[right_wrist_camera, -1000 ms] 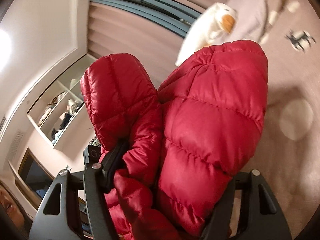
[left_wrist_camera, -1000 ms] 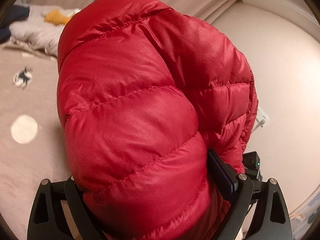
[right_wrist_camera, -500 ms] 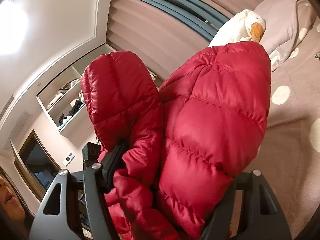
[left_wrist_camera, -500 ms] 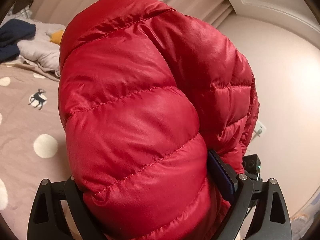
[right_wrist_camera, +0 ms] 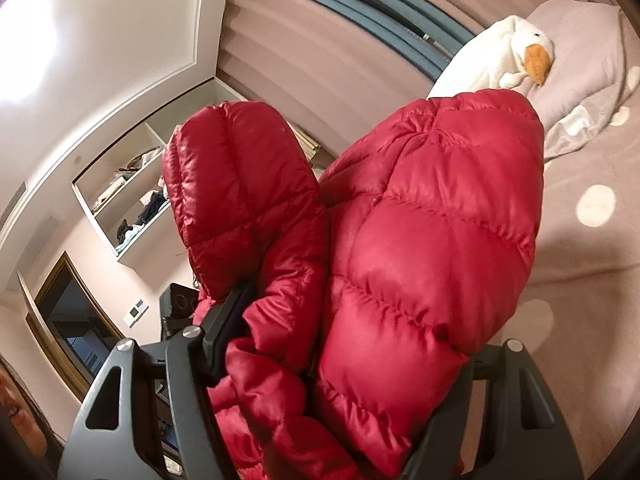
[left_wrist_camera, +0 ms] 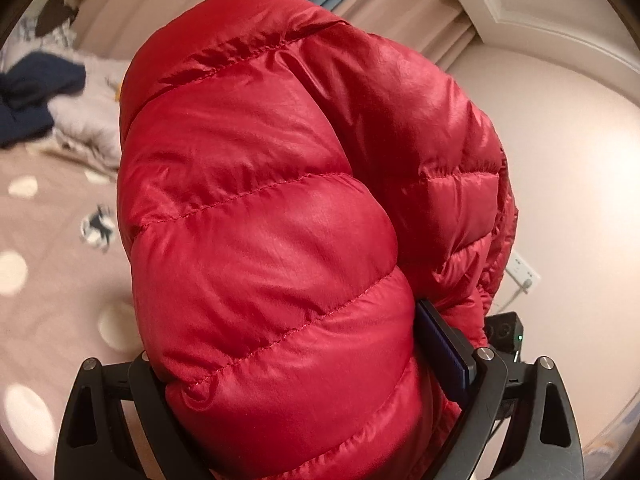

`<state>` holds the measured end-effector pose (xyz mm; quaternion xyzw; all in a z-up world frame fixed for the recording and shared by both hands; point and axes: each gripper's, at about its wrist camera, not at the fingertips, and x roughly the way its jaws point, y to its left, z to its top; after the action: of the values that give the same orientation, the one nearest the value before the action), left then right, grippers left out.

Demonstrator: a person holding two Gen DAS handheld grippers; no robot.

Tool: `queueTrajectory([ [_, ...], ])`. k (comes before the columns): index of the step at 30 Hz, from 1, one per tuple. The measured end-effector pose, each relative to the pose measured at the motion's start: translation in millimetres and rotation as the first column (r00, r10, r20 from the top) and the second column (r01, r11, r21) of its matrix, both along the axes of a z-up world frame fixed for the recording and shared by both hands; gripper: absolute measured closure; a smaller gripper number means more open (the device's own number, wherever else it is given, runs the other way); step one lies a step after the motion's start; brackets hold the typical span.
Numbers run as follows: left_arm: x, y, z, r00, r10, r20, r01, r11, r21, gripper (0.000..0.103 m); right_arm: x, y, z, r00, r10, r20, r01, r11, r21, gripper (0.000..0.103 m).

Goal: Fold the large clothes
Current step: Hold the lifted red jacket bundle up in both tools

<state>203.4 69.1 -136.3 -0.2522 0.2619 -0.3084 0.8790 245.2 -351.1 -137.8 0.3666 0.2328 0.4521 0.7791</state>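
- In the left wrist view, the left gripper (left_wrist_camera: pixel 304 384) is clamped on a thick bunch of the shiny red quilted puffer jacket (left_wrist_camera: pixel 280 240); the padding fills the whole gap between the two black fingers, and the blue pad of the right-hand finger (left_wrist_camera: pixel 444 352) presses into the fabric.
- In the right wrist view, the right gripper (right_wrist_camera: pixel 332 392) grips another bunch of the same red jacket (right_wrist_camera: pixel 420 260), its jaws spread fairly wide around the bulk; the left-hand finger (right_wrist_camera: pixel 224 320) is sunk into the folds.
- Beyond the right gripper's fingers the jacket rises in two puffed lobes, a narrower one at the left and a broader one at the right, touching along a crease.
- The jacket is held up off the dusty-pink bedspread with pale round dots (right_wrist_camera: pixel 592 280), which lies beneath and behind it.
- Further off on the bed, a white plush goose with an orange beak (right_wrist_camera: pixel 508 56) rests against a pale pink pillow (right_wrist_camera: pixel 588 40).
- In the left view, a dark navy garment (left_wrist_camera: pixel 36 96) lies on crumpled light grey cloth (left_wrist_camera: pixel 86 124) at the far edge of the bed.
- Behind stand the pink pleated curtains (right_wrist_camera: pixel 304 52) and a recessed white wall shelf (right_wrist_camera: pixel 128 196).
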Motion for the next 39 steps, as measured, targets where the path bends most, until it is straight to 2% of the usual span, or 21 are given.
queueTrajectory([
  [3,2,-3,9,0.999,0.006,0.05,-0.007,0.999,0.034,0.009,8,10,11,0.999,0.0,0.035,0.001,1.0,-0.025,0.034],
  [5,7,-5,6,0.998,0.015,0.057,-0.017,0.999,0.041,0.009,16,14,15,0.999,-0.006,0.045,0.009,0.999,-0.048,0.034],
  [8,20,-6,-9,0.999,0.027,0.027,-0.028,0.999,0.027,0.009,30,21,13,0.999,-0.01,0.039,0.014,0.996,-0.085,0.034],
  [13,49,-9,-29,0.998,0.021,-0.067,-0.02,1.0,0.019,0.009,52,29,-9,0.999,-0.02,-0.047,0.015,0.995,-0.101,0.034],
  [17,47,-16,-30,0.996,0.053,-0.077,-0.05,0.998,0.04,0.009,55,35,-20,0.995,-0.052,-0.085,0.044,0.994,-0.1,0.034],
  [26,33,-23,-15,0.994,0.094,-0.052,-0.089,0.993,0.083,0.009,44,41,-16,0.995,-0.056,-0.084,0.046,0.992,-0.121,0.033],
  [31,38,-36,-5,0.992,0.113,-0.051,-0.107,0.988,0.113,0.009,46,47,-15,0.994,-0.069,-0.084,0.057,0.989,-0.138,0.033],
  [39,37,-48,0,0.987,0.156,-0.033,-0.145,0.964,0.221,0.009,46,56,-21,0.991,-0.093,-0.093,0.072,0.974,-0.213,0.033],
])
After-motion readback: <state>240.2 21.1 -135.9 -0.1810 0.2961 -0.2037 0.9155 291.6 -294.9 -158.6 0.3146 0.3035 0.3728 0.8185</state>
